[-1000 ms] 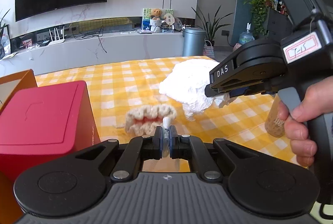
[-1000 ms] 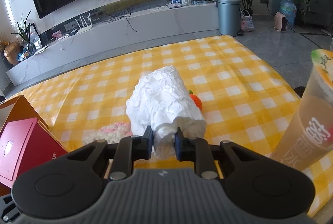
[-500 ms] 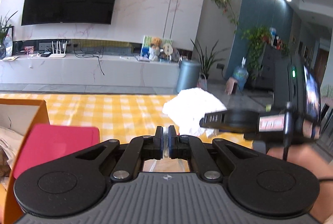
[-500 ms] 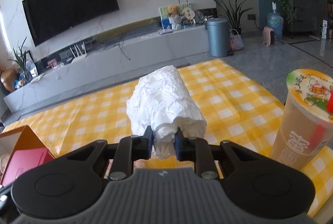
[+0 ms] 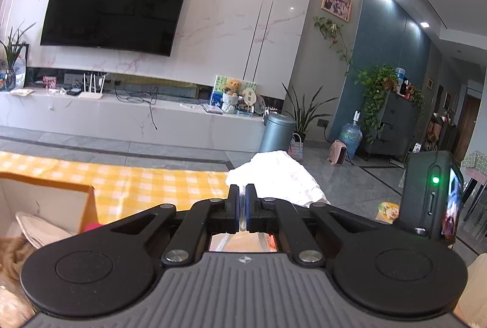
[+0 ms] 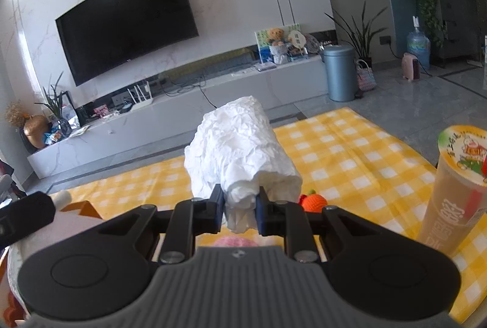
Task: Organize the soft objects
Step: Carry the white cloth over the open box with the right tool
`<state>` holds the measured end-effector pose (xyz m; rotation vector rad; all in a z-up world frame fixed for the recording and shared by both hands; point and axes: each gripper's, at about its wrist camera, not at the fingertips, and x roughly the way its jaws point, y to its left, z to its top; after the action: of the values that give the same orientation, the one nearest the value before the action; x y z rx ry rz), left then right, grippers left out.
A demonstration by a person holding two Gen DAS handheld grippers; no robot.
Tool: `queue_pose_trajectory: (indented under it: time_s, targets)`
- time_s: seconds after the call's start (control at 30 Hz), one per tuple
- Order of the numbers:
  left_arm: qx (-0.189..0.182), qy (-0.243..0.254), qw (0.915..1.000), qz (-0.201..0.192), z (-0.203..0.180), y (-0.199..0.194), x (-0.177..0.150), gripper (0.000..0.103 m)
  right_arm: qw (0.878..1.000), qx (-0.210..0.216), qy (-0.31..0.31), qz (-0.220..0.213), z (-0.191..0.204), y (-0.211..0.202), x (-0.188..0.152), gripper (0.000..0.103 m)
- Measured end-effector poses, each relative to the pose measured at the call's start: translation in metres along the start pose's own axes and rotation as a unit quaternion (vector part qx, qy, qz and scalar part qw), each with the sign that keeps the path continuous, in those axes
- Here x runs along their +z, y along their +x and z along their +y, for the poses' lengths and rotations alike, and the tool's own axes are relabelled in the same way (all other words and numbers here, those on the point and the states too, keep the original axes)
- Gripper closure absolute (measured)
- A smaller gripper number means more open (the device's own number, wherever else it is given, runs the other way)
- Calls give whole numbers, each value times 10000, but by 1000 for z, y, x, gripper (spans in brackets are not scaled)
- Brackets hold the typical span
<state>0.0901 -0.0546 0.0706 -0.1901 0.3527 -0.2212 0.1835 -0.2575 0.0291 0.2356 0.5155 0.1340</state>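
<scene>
The right tool (image 6: 239, 210) pinches the near end of a crumpled white paper bundle (image 6: 240, 151), held up over the yellow-checked worktop (image 6: 350, 151). It looks light, soft and easily crushed or torn, so a bunched fold near its end suits a gentle grip. The left tool (image 5: 242, 210) is pressed together on something thin, hard to identify.

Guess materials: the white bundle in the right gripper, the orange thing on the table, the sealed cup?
White bundle: looks like thin crumpled paper or plastic wrap, matte, sharp creases. Orange thing: probably crocheted yarn, with a looped texture and green top. Cup: translucent frosted plastic with a printed film seal, likely.
</scene>
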Motion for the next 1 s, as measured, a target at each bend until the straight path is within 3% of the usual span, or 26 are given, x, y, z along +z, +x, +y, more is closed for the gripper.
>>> queue_pose_trajectory:
  time_s: [0.17, 0.33, 0.67, 0.9, 1.0]
  targets:
    - [166, -35, 9998, -112, 13, -25, 15, 99, 9994, 263, 20, -230, 22, -25, 8, 84]
    - [86, -345, 9994, -36, 41, -45, 34, 99, 9969, 574, -263, -477, 54, -62, 11, 84]
    - [753, -301, 9957, -443, 90, -110, 59, 99, 9881, 1118, -560, -893, 114, -134, 15, 84]
    - [1223, -264, 9907, -543, 129, -137, 61, 99, 9869, 1343, -511, -737, 150, -133, 11, 84]
    - [1491, -322, 9869, -531, 146, -138, 57, 99, 9863, 1530, -453, -416, 171, -114, 3, 84]
